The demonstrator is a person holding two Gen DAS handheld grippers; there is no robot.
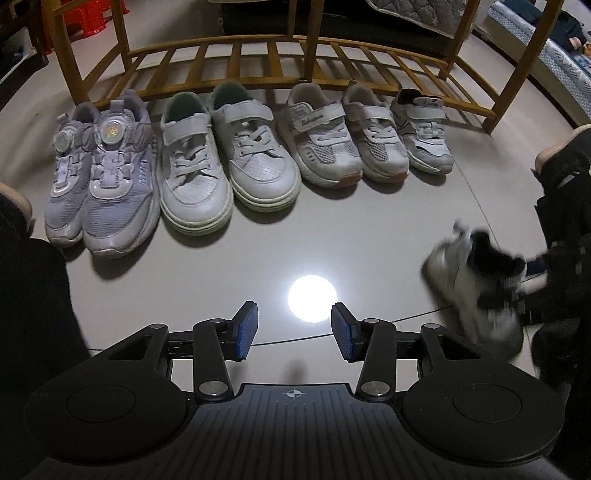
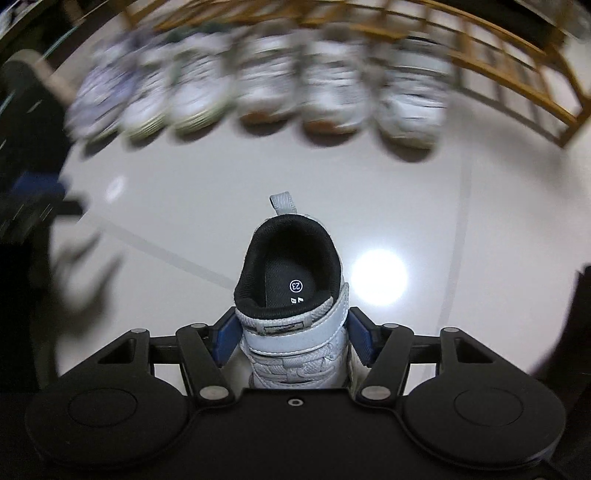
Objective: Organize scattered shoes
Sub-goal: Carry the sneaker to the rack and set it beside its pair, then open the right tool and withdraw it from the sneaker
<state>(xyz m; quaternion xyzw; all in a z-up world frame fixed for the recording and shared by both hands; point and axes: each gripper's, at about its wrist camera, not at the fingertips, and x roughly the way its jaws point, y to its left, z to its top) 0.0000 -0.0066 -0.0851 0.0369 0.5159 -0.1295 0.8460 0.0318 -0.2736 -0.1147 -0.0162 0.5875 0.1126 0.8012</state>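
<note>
Several shoes stand in a row on the floor before a wooden rack [image 1: 280, 70]: a lilac pair [image 1: 103, 177], a white pair [image 1: 225, 158], a white-and-grey pair [image 1: 343, 136] and one small grey shoe [image 1: 424, 129]. My left gripper [image 1: 293, 330] is open and empty, low over the floor in front of the row. My right gripper [image 2: 293, 339] is shut on a small grey shoe with black lining [image 2: 295, 306], heel pointing away, held above the floor. That shoe shows blurred at the right of the left wrist view [image 1: 476, 284]. The row is blurred in the right wrist view [image 2: 258, 88].
The floor is glossy pale tile with a lamp reflection [image 1: 312, 299]. The rack's right leg [image 1: 509, 81] stands beside the small grey shoe. A red stool [image 1: 88, 18] sits at the back left. Bedding [image 1: 546, 48] lies at the back right.
</note>
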